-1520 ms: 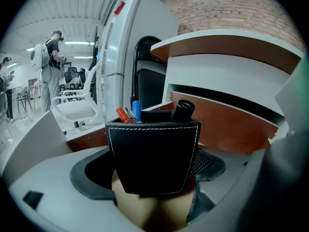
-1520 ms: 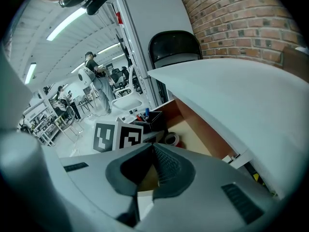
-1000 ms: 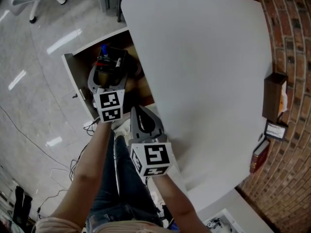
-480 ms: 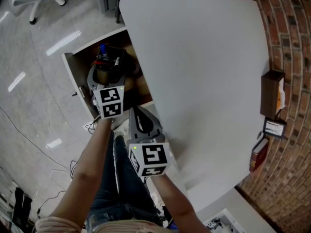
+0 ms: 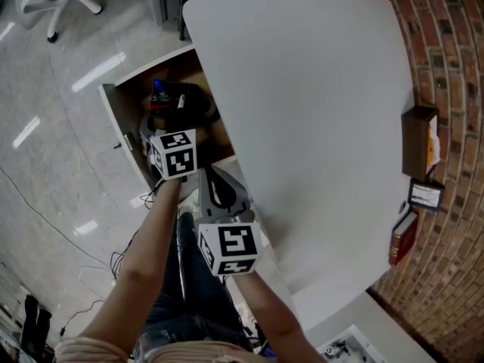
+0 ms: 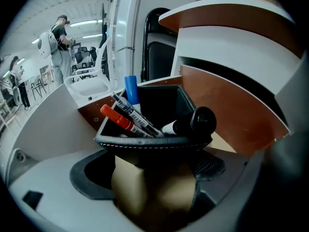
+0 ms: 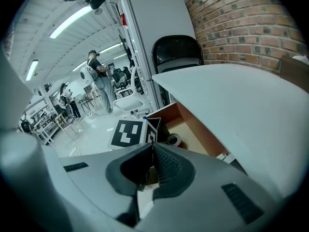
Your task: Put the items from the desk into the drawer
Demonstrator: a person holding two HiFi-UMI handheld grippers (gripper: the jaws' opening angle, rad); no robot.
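Note:
The open drawer (image 5: 121,131) sticks out from the left side of the white desk (image 5: 302,97). In it is a black pen holder (image 5: 185,103) with a red marker (image 6: 116,121), a blue-capped pen (image 6: 131,89) and other pens. My left gripper (image 6: 154,167) reaches into the drawer, jaws on either side of the holder's body just under its rim (image 6: 145,141). In the head view its marker cube (image 5: 175,153) hides the fingers. My right gripper (image 5: 211,175) hovers near the drawer's front corner, shut with nothing between its pads (image 7: 159,163).
A roll of tape (image 7: 173,140) lies on the drawer floor. At the desk's right edge by the brick wall are a brown box (image 5: 417,141), a small framed card (image 5: 425,195) and a red book (image 5: 404,239). A black chair (image 7: 176,54) stands at the far end. Cables lie on the floor (image 5: 98,271).
The left gripper has tilted more steeply down into the drawer, its cube shifting slightly up and right. The pen holder has shifted a little with it. The right gripper barely moved.

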